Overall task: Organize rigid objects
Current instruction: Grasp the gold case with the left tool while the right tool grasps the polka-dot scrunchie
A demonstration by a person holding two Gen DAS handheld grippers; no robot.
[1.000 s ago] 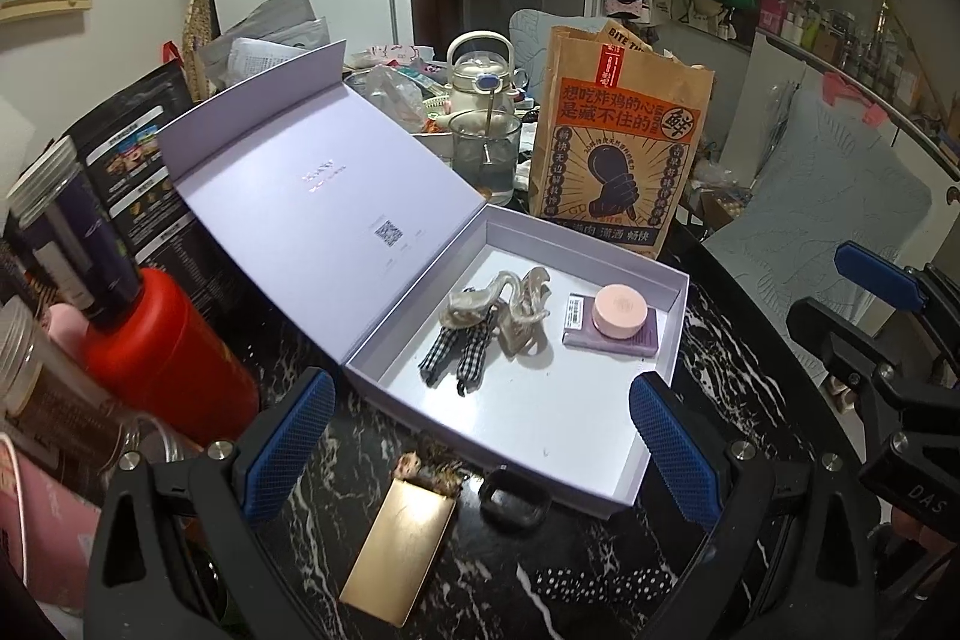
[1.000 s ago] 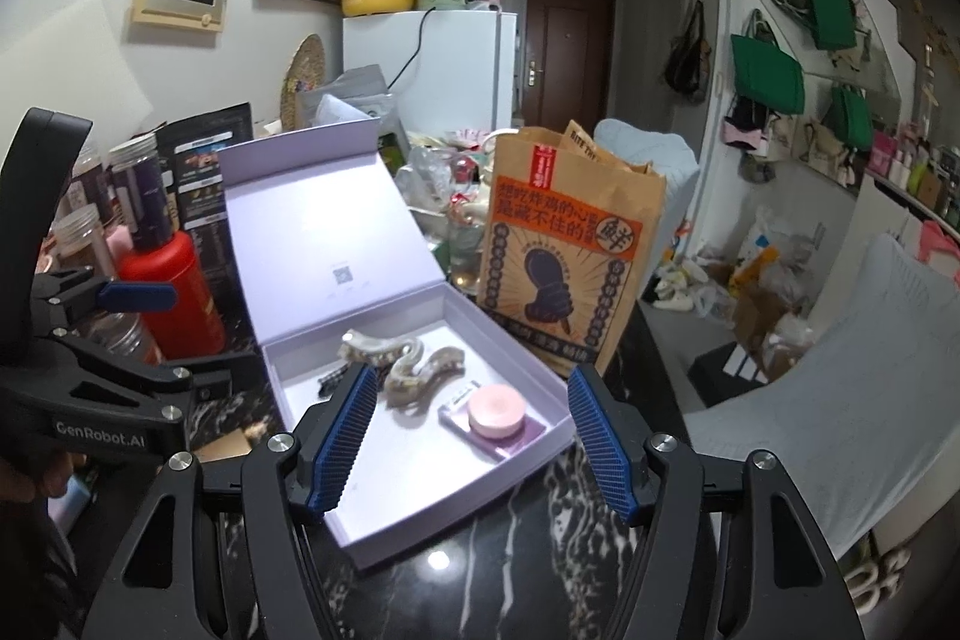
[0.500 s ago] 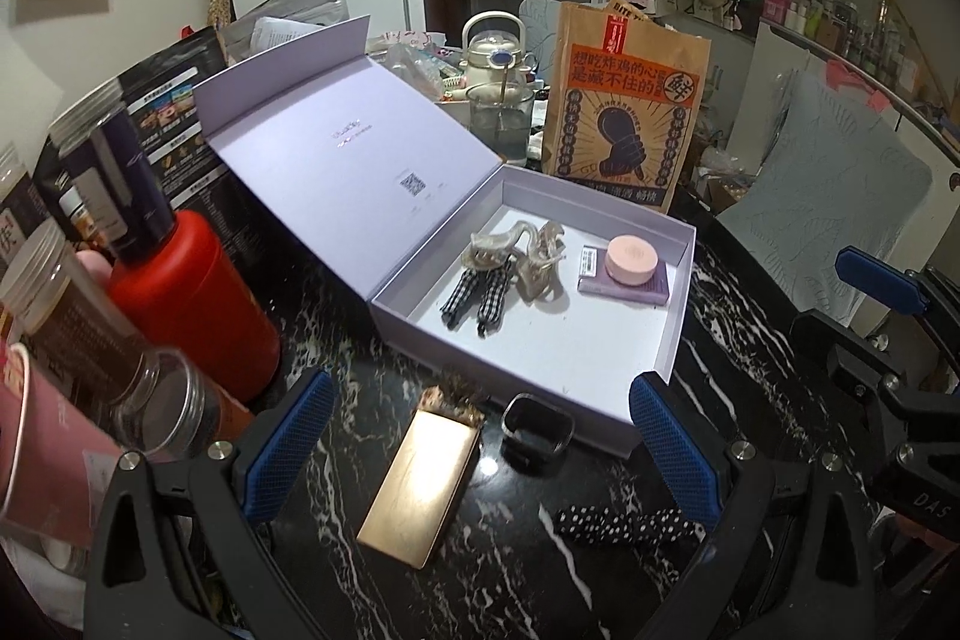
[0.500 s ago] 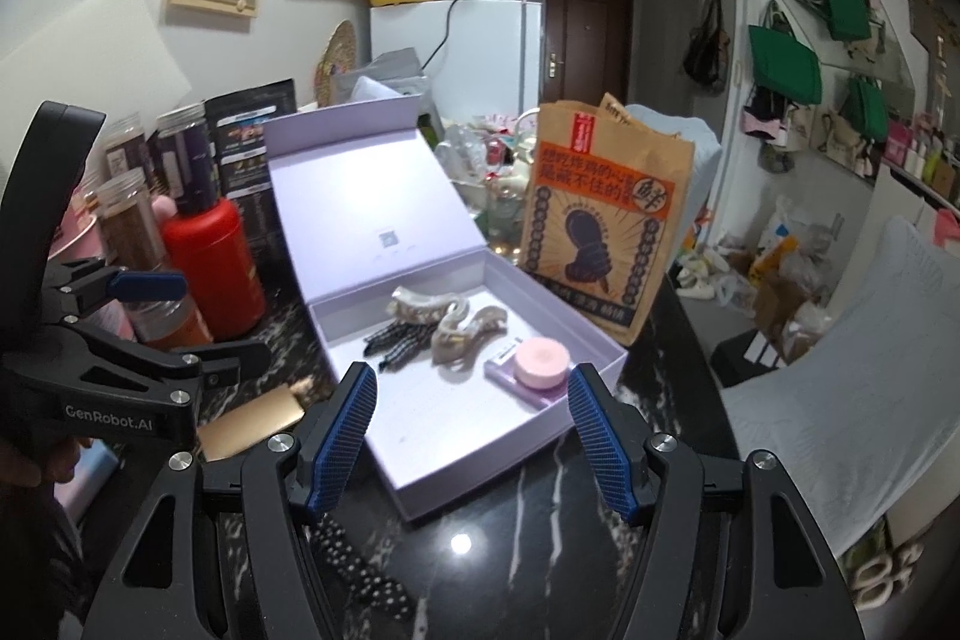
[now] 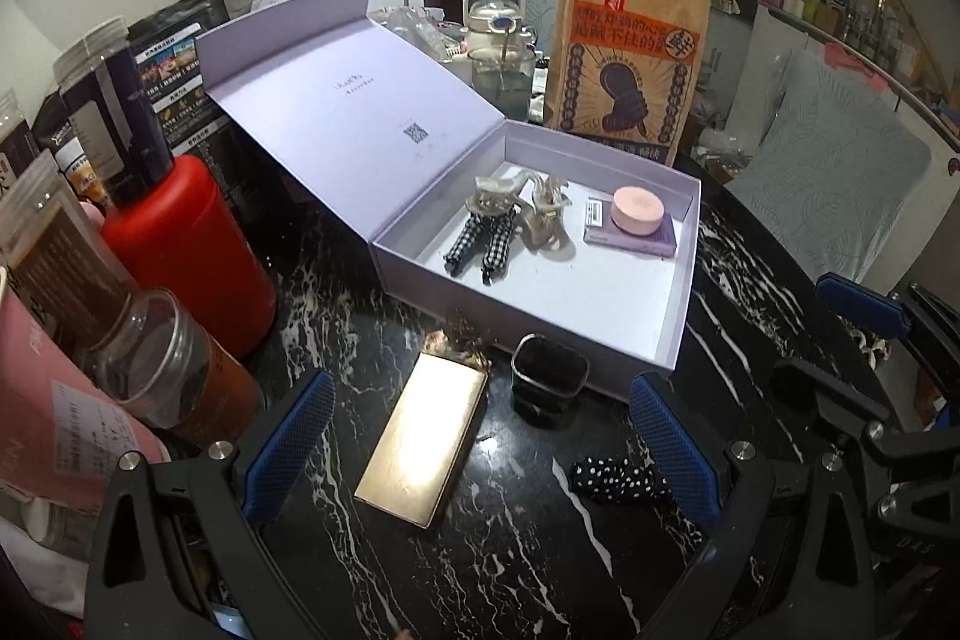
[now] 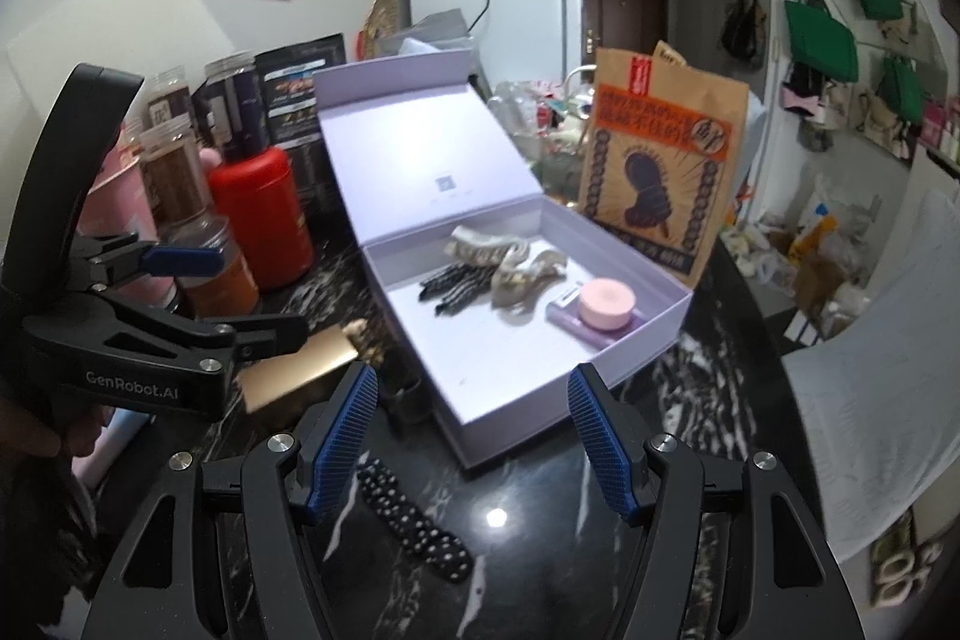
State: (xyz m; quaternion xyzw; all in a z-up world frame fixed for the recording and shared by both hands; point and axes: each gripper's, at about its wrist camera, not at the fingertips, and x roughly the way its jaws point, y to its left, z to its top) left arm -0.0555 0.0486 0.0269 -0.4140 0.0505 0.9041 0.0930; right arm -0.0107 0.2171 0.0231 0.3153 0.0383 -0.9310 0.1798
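While both grippers hang above the black marble table, each stands with its jaws wide apart and nothing between them.

Item: lavender box, lid thrown back toward the table's far left, tray open upward, near the middle of the table. Contents: two checked hair clips side by side, long axes running from the box's near wall toward its far wall; a beige claw clip just right of them, touching a second pale claw clip at their far ends; a round pink case resting on a flat purple packet by the box's right wall.

Item: gold rectangular case, flat on the table just in front of the box's near wall, long axis running near-to-far, tilted slightly rightward at its far end.

Item: small black cup, upright, against the box's near wall, right of the gold case.

Item: polka-dot hair clip, flat on the table near its front edge, long axis slanting from far left to near right in the right wrist view.

Left gripper: open wide over the gold case, touching nothing.

Right gripper: open wide above the box's near corner and the polka-dot clip, touching nothing.

Along the table's left edge: red canister, clear jars. Behind the box: brown paper bag.
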